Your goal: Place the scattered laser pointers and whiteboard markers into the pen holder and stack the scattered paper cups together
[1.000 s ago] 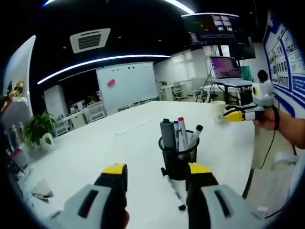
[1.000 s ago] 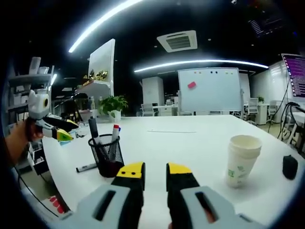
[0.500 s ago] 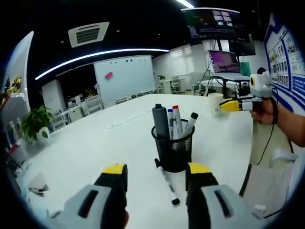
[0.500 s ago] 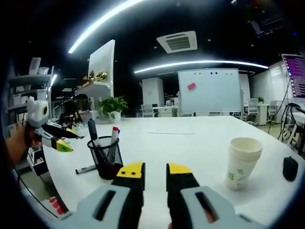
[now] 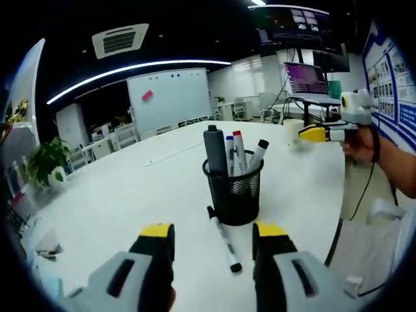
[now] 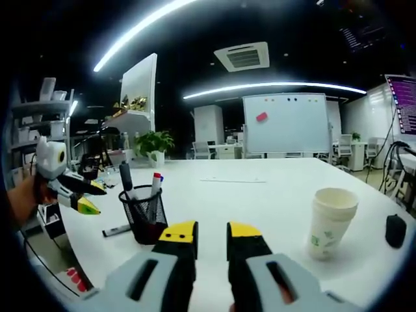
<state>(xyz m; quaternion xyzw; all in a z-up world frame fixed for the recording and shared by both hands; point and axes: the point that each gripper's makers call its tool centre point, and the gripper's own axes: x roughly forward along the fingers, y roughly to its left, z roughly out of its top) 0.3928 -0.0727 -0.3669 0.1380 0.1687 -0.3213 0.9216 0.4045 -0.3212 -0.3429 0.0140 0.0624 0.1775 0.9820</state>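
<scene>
A black mesh pen holder (image 5: 233, 194) stands on the white table (image 5: 117, 208), with whiteboard markers and a thick dark pointer upright in it. One black marker (image 5: 224, 244) lies flat on the table against the holder's near side. My left gripper (image 5: 213, 242) hovers open just short of that marker, nothing between its jaws. In the right gripper view the holder (image 6: 147, 213) and lying marker (image 6: 117, 229) are at the left, with the left gripper (image 6: 83, 195) beside them. A stack of paper cups (image 6: 330, 221) stands to the right. My right gripper (image 6: 212, 242) has its jaws close together, holding nothing.
A small black object (image 6: 395, 229) lies right of the cups. A potted plant (image 6: 155, 143) and a whiteboard (image 6: 286, 122) stand beyond the table's far side. The right gripper (image 5: 318, 133), held by a hand, hovers by a paper cup (image 5: 294, 130) near the table edge.
The left gripper has come lower and nearer to the pen holder and the lying marker, which now look larger. The right gripper has stayed where it was.
</scene>
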